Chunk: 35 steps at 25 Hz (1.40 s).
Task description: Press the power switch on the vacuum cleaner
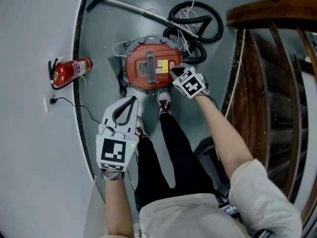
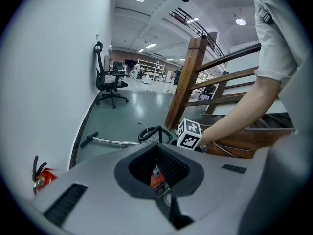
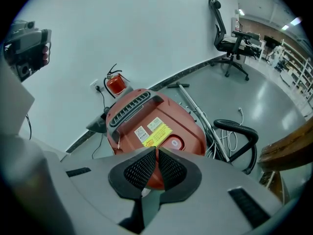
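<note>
Red canister vacuum cleaner (image 1: 151, 68) (image 3: 146, 121): stood on the grey floor (image 1: 104, 29) at upper centre of the head view, close to the person's shoes, with a yellow label (image 3: 157, 133) and a pale oval button (image 3: 175, 142) on its lid. Right claw (image 1: 174, 72) (image 3: 156, 151): pressed together, tips at the lid's right edge just beside the label and button; contact could not be told. Left claw (image 1: 132, 100) (image 2: 157, 147): pressed together, empty, held at lower left, apart from the vacuum. Black hose (image 1: 195, 19) and metal wand (image 1: 129, 5): lay above the vacuum. Red fire extinguisher (image 1: 72, 71): lay at left by the wall. Wooden railing (image 1: 267, 14): at right.
</note>
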Each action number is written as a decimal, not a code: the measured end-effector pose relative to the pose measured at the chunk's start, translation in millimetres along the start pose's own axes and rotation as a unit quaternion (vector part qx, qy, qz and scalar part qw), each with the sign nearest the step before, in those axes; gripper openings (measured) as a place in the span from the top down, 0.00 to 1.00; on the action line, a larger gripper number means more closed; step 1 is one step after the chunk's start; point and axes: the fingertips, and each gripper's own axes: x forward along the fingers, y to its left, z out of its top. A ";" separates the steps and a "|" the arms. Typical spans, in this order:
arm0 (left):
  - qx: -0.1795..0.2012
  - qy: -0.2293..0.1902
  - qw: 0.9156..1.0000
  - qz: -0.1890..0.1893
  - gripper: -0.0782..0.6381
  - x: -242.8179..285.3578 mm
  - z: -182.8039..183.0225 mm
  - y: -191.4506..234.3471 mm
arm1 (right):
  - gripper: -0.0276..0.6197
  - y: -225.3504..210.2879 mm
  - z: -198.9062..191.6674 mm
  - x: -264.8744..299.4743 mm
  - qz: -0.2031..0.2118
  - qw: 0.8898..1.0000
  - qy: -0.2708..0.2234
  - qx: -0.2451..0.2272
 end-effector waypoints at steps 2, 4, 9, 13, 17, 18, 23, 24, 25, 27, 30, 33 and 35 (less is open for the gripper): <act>-0.001 0.002 1.000 0.000 0.90 -0.4 -1.1 0.9 | 0.91 -0.5 -1.9 0.9 -0.003 1.000 -0.002 0.006; -0.002 0.005 1.000 -0.002 0.90 -0.4 -2.4 0.2 | 0.91 -3.3 -1.6 1.0 -0.008 1.000 -0.009 0.015; -0.002 0.005 1.000 0.002 0.90 -0.4 -7.0 0.7 | 0.91 -3.2 -7.8 4.6 -0.008 1.000 0.005 0.010; -0.003 0.007 1.000 -0.001 0.90 0.0 -6.8 -0.3 | 0.91 -3.6 -7.5 4.7 -0.009 1.000 0.004 0.020; -0.004 0.007 1.000 0.001 0.90 2.0 -10.6 -2.2 | 0.91 -3.9 -7.6 5.3 -0.005 0.999 -0.002 0.032; -0.004 0.007 1.000 0.000 0.90 2.7 -11.5 -3.1 | 0.91 -4.4 -7.7 5.3 -0.004 0.999 -0.003 0.035; -0.007 0.011 1.000 -0.005 0.90 5.2 -14.8 -8.2 | 0.91 -6.7 -9.1 5.0 -0.004 0.999 0.002 0.041; -0.008 0.012 1.000 -0.006 0.90 5.6 -14.9 -9.2 | 0.91 -7.0 -10.3 4.6 -0.006 0.999 0.004 0.043; -0.009 0.012 1.000 -0.008 0.90 6.1 -14.6 -10.3 | 0.91 -7.2 -11.0 4.0 -0.009 0.999 0.005 0.045; -0.012 0.012 1.000 -0.010 0.90 7.9 -13.1 -11.4 | 0.91 -7.9 -11.6 4.1 -0.010 0.999 0.001 0.052; -0.015 0.007 1.000 -0.008 0.90 10.8 -11.8 -11.1 | 0.91 -8.3 -11.1 4.8 -0.006 0.998 -0.002 0.060; -0.016 0.009 1.000 -0.011 0.90 12.2 -12.3 -12.6 | 0.91 -8.6 -11.2 3.1 -0.005 0.998 0.002 0.059; -0.015 0.010 1.000 -0.011 0.90 12.9 -13.0 -12.7 | 0.91 -8.9 -11.6 2.7 -0.006 0.998 0.006 0.056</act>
